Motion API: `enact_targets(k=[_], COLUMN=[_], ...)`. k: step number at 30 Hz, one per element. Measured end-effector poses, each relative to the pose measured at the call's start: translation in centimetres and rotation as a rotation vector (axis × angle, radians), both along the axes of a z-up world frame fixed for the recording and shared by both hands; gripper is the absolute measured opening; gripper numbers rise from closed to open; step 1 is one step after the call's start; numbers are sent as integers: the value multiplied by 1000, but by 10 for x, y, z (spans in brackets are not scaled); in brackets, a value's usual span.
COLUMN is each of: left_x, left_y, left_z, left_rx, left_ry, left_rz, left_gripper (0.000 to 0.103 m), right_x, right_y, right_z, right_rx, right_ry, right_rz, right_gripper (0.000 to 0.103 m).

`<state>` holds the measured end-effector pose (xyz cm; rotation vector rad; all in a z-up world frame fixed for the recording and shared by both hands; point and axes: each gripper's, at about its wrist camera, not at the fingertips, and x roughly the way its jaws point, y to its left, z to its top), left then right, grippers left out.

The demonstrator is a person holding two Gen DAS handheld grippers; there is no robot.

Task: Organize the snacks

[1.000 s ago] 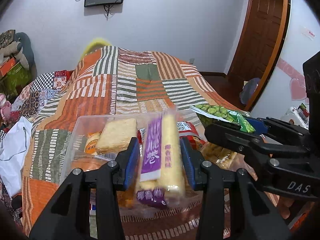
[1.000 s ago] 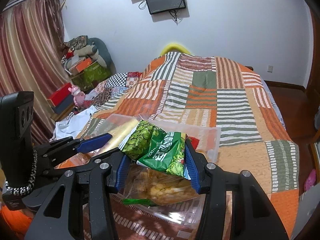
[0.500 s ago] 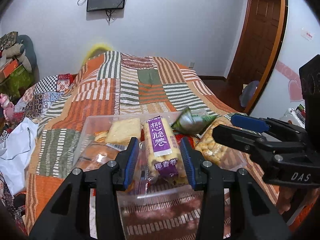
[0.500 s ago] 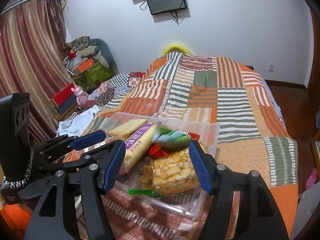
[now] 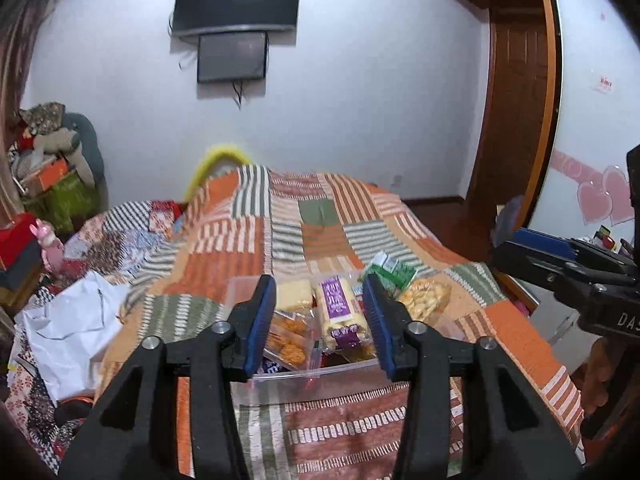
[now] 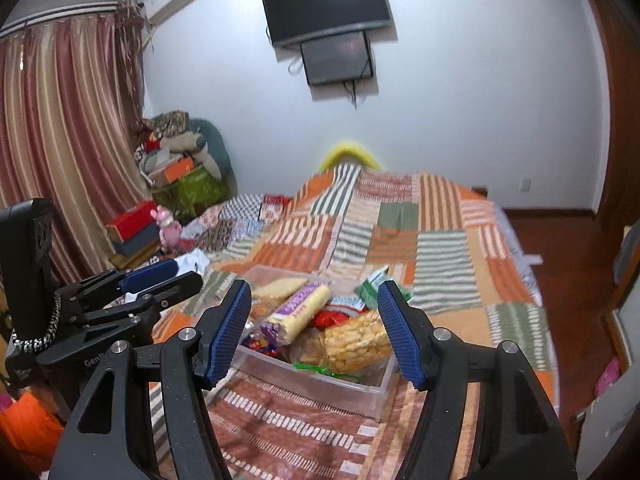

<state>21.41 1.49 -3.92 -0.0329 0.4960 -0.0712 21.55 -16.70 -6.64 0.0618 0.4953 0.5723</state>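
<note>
While the left gripper (image 5: 320, 320) hangs at the lower centre of its view with jaws opening and nothing pinched, the clear plastic bin (image 5: 304, 372) of snacks lies beyond its tips on the patchwork bedspread (image 5: 320, 216). Seen from the right wrist, the right gripper (image 6: 316, 332) is spread and empty; the purple-labelled roll (image 6: 298, 314) and yellow puff bag (image 6: 358, 342) lie in the bin beyond its blue pads (image 6: 226, 332).

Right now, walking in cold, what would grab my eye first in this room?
Probably the clear plastic bin heaped with snack packets on the near end of the orange-and-green patchwork bedspread, a purple-labelled roll lying on top. Two black grippers with blue pads hang above it with nothing between their pads: the left gripper, jaws opening, and the right gripper. A dark television hangs on the far wall.
</note>
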Motion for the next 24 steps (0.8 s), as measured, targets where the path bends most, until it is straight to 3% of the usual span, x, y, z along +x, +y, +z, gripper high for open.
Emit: enact_targets(k=[5,11,16,24], left_x=[-26,-49,-70,-82], left_y=[3,8,3,-3], left_z=[14,22,26,25], left_rx=[29,-7,32,36], left_ry=[-88,-138,-200,-222], left_rz=[33,39,47,38], left_gripper=[62,76,95,101], right_x=[-17,-29,-37,-47], right_y=[1,4,6,5], right_z=[8,9,8,10], right_rx=[8,18,21,25], right_ry=[-44,-79,-106,-170], right_rz=[-6,-16,-39,-90], right_gripper=[68,76,86,103])
